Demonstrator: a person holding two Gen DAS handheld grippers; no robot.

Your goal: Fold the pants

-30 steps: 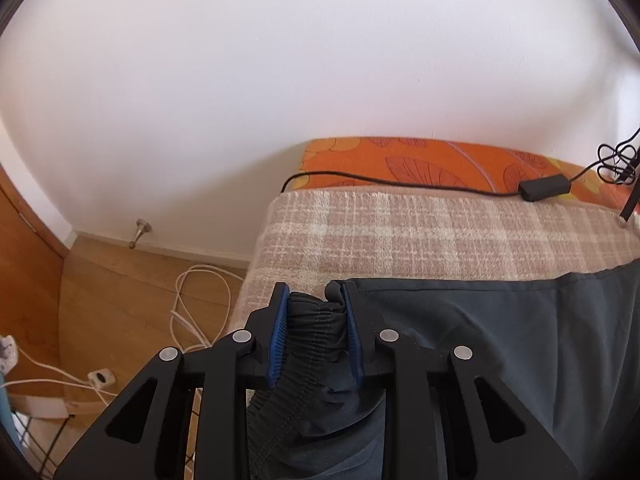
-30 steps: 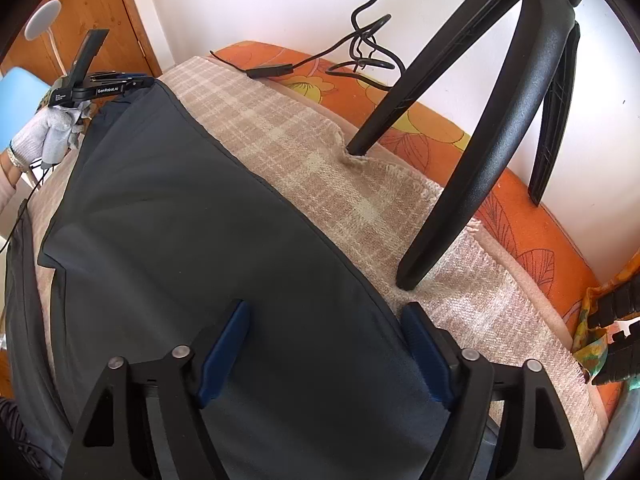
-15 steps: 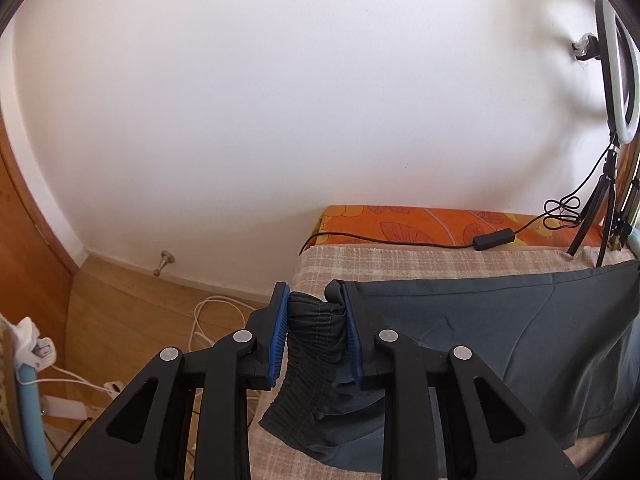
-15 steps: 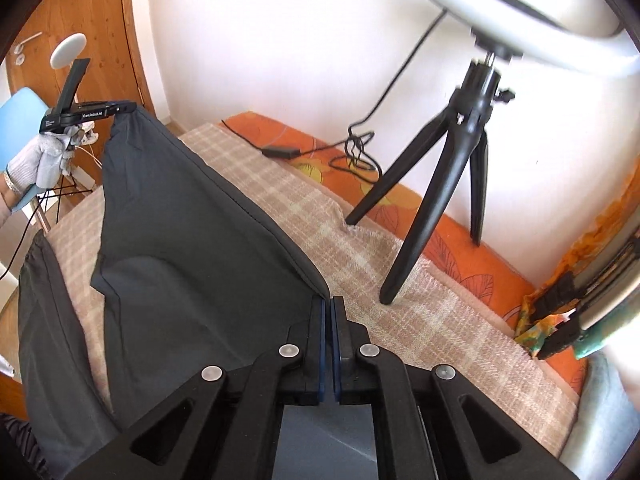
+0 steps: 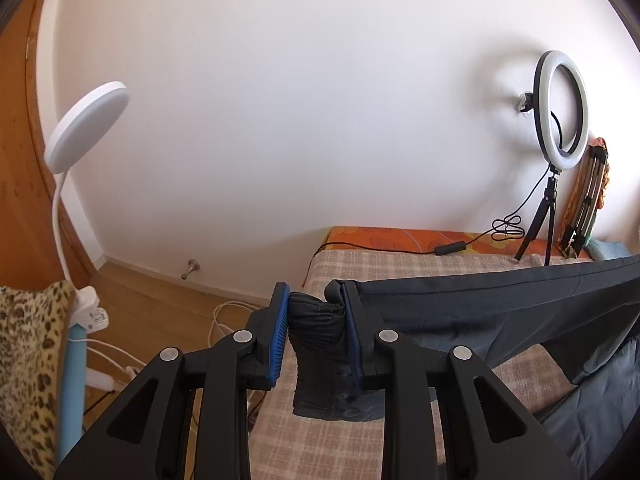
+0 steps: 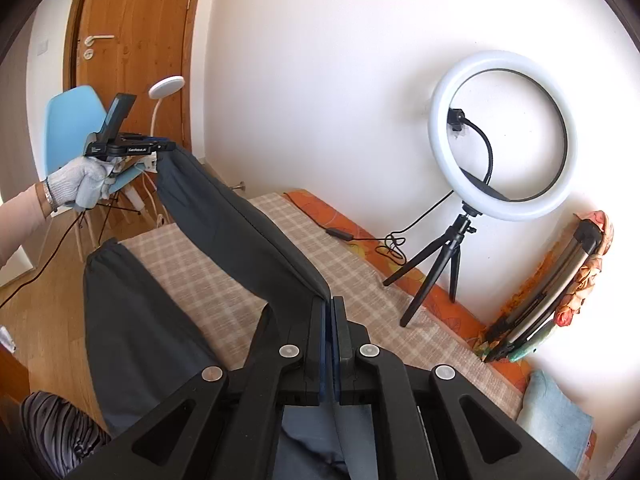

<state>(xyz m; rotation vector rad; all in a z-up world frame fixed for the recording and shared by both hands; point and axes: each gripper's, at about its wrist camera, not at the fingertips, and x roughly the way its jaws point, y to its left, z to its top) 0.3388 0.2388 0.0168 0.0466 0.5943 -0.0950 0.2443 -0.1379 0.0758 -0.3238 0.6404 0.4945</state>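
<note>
Clearly the dark grey pants (image 6: 224, 240) hang in the air between the two tools, stretched over the bed (image 6: 224, 292): the left gripper (image 5: 316, 336) is clamped on the bunched elastic waistband (image 5: 316, 320), and the right gripper (image 6: 330, 344) has its jaws pinched tight on the fabric edge at the other end. One leg droops free and trails onto the plaid blanket (image 5: 420, 264). The thin pinch on the right looks like the weaker hold, so a sharp tug could pull the cloth out and drop that end; how much fabric sits inside those jaws is hard to tell from here. The trailing leg could also drag and wrinkle, or fold under crookedly, if the garment comes down unevenly. A ring light (image 6: 504, 136) on a small tripod (image 6: 440, 268) stands on the mattress near the wall, close enough that swinging cloth might knock it. Beyond the bed are white walls, a wooden door (image 6: 132, 56), a blue chair (image 6: 72, 120), a white lamp (image 5: 86, 128) and a wooden floor.
</note>
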